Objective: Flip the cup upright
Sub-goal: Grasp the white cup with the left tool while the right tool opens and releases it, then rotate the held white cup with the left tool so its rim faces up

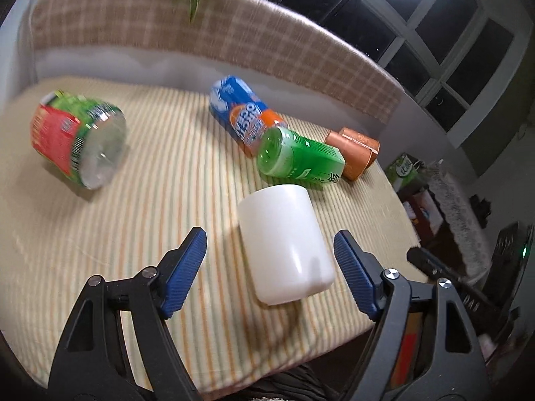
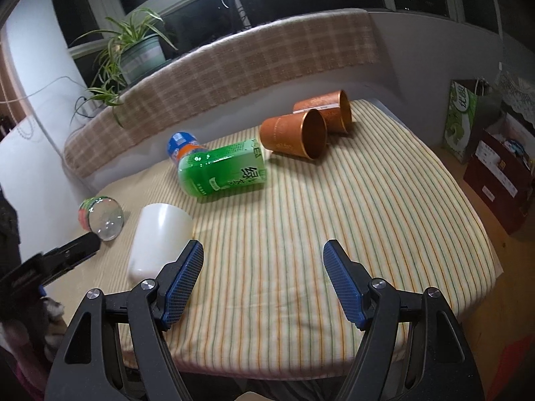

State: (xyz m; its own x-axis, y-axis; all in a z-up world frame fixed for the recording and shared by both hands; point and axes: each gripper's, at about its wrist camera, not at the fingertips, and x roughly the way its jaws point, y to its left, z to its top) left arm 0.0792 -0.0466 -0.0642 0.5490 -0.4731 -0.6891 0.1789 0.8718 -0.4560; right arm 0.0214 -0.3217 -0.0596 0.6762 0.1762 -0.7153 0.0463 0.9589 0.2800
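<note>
A white cup [image 1: 284, 244] lies on its side on the striped cloth, its closed base toward me. My left gripper [image 1: 269, 274] is open with a blue pad on either side of the cup, not touching it. In the right wrist view the cup [image 2: 157, 240] lies at the left, partly behind my left pad. My right gripper [image 2: 262, 284] is open and empty over bare cloth. Two copper cups [image 2: 294, 137] lie on their sides at the back, also in the left wrist view [image 1: 354, 150].
A green bottle [image 2: 222, 172], a blue and orange bottle [image 1: 240, 113] and a red and green bottle [image 1: 77, 140] lie on the striped table cloth [image 2: 351, 217]. A checked backrest [image 2: 234, 73] runs behind. The table edge is near on the right, with boxes [image 2: 501, 173] on the floor.
</note>
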